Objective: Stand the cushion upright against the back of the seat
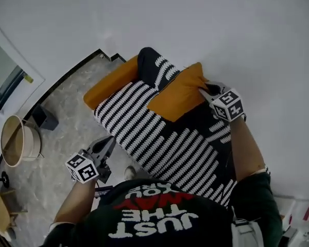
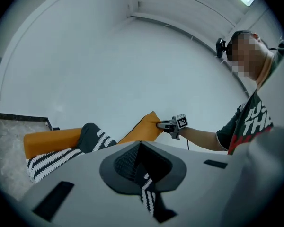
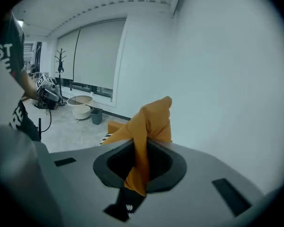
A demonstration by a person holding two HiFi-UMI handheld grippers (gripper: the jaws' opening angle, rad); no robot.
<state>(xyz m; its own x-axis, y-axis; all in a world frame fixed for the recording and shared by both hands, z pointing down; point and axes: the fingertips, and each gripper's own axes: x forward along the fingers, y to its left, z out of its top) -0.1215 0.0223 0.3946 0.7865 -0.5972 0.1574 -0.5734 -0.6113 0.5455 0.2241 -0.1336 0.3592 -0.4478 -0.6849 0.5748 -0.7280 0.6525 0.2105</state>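
the orange cushion (image 1: 177, 94) is up in the air over the far side of the striped seat (image 1: 154, 138), close to the white wall (image 1: 221, 24). it is tilted and not standing up yet, so the job looks about half done. the right tongs (image 1: 204, 89) are squeezed tight on one corner of it. in the right gripper view the orange cloth (image 3: 149, 122) bunches up and runs down between the jaws. the left tongs (image 1: 107, 143) are at the near edge of the seat. they are pinched on a fold of striped cloth (image 2: 146, 186), not on the cushion. the cushion looks soft and light, like a puffy pillow. it sags and folds where it is held, so a corner grip lets it hang and swing. i think it would be easier to hold it by the top edge, or with one pair of tongs on each top corner. then its bottom edge could go down on the seat and it could lean on the back. it will not break, but it may flop over if it is let go too soon.
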